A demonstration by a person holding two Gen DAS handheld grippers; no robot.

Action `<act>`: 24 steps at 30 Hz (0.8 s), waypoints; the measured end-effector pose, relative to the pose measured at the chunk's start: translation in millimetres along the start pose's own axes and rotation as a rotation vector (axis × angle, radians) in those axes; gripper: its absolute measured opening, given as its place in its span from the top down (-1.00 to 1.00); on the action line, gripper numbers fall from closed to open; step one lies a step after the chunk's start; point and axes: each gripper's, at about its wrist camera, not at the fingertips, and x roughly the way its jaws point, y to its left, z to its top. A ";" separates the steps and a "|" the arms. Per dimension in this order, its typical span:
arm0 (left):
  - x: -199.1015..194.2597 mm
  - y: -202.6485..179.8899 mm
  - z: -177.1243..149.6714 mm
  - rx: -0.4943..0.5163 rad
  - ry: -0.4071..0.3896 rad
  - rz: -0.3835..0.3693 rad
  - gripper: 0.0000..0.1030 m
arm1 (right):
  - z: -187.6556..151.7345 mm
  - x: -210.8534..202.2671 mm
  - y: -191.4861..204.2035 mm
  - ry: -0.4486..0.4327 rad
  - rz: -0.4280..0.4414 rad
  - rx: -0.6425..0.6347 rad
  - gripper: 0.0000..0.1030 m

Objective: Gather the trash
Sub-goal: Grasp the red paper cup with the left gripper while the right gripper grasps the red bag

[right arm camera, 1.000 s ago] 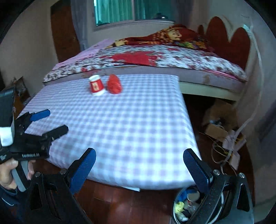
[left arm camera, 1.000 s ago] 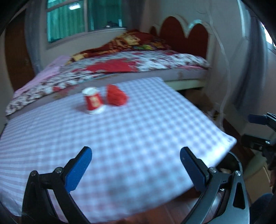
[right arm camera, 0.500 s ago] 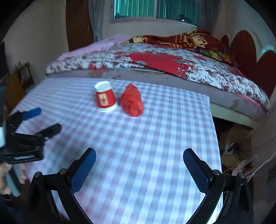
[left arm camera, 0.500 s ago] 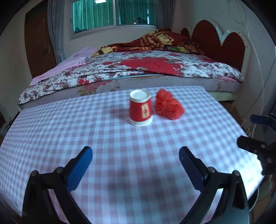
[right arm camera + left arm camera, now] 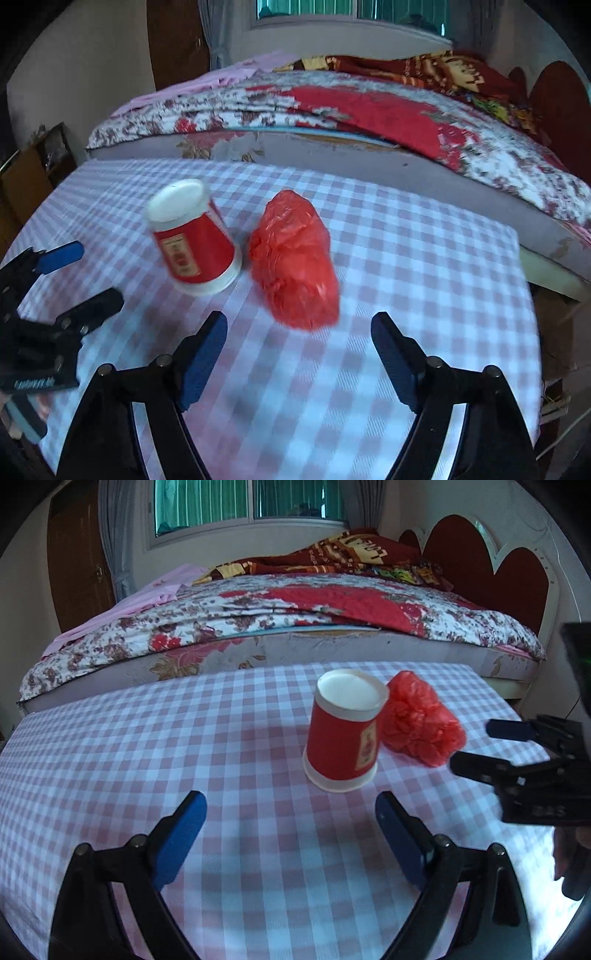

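Right wrist view: right gripper (image 5: 297, 332) has closed in on red bag (image 5: 293, 258), now just ahead of narrowing, empty fingers. Left gripper (image 5: 290, 818) likewise w/ upside-down cup (image 5: 343, 734); grabs look imminent.

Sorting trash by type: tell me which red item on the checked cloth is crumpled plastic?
The red plastic bag, wrinkled and shapeless; the red paper cup beside it is rigid, standing upside down.

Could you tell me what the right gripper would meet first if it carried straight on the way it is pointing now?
Most likely the crumpled red plastic bag, lying just beyond the right gripper, whose empty jaws are closing. The paper cup stands off to the left of that line.
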 end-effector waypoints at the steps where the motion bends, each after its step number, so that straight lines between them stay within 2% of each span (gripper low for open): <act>1: 3.4 0.4 0.5 0.002 0.003 0.001 -0.81 | 2.9 9.7 -0.5 0.011 0.002 0.000 -0.36; 2: 6.6 1.6 1.1 0.003 0.005 0.003 -0.81 | 6.3 18.7 -1.8 0.021 0.005 0.003 -0.24; 5: 15.6 2.1 3.1 0.008 0.011 -0.003 -0.81 | 13.3 36.9 -4.8 0.031 0.008 0.005 -0.21; 7: 20.7 -0.4 6.0 0.011 0.012 -0.014 -0.81 | 15.8 42.8 -7.5 0.037 0.025 0.003 0.38; 11: 28.9 -13.3 12.8 0.022 0.010 -0.043 -0.81 | 16.3 41.2 -18.1 0.023 0.006 0.010 0.42; 18: 51.8 -24.9 33.3 -0.021 0.017 -0.085 -0.80 | 7.2 22.3 -45.3 -0.001 0.007 0.074 0.42; 21: 61.5 -35.3 36.1 0.013 0.030 -0.085 -0.56 | 4.3 16.4 -50.2 -0.002 0.006 0.096 0.42; 22: 65.4 -38.2 35.9 0.025 0.042 -0.089 -0.21 | 3.5 14.0 -50.9 -0.004 0.003 0.100 0.42; 24: 62.9 -41.6 35.5 0.039 0.037 -0.099 -0.10 | 1.3 3.9 -52.2 -0.020 0.005 0.114 0.42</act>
